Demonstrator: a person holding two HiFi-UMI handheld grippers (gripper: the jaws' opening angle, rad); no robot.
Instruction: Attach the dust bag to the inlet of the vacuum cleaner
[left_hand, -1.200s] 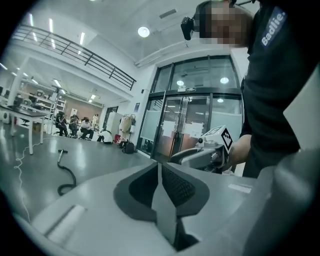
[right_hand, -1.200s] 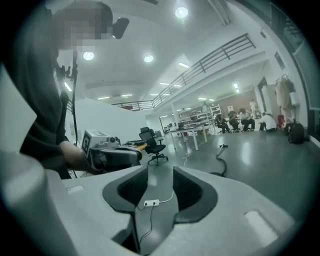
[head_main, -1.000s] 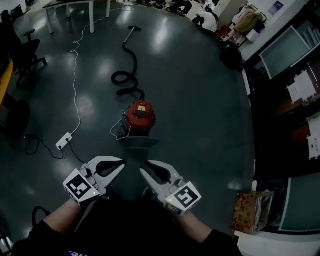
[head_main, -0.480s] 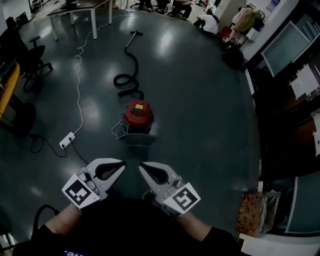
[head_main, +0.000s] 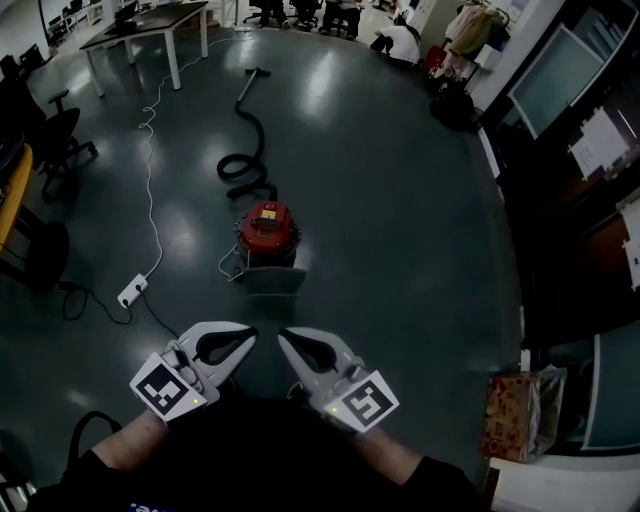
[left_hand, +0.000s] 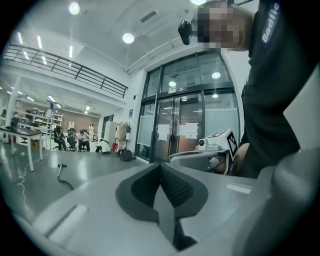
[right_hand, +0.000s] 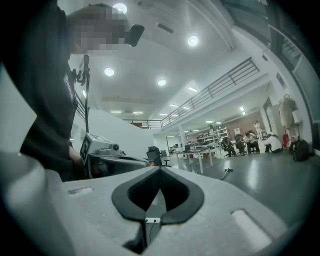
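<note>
Dark glossy floor (head_main: 400, 220) fills the frame. Low centre, left gripper (head_main: 250, 334) and right gripper (head_main: 282, 336) each have jaws pressed together on nothing. Above them stands the red vacuum cleaner (head_main: 267, 228), a grey piece (head_main: 270, 280) against its near side.

Right tool (right_hand: 160, 170) sits level, jaws pressed together, nothing between them. Left tool (right_hand: 107, 159) shows at its left; beyond, glossy floor (right_hand: 280, 185) and seated people (right_hand: 250, 142) far off.

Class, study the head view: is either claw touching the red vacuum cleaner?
No: left claw and right claw both sit short of the vacuum cleaner, with floor between.
</note>
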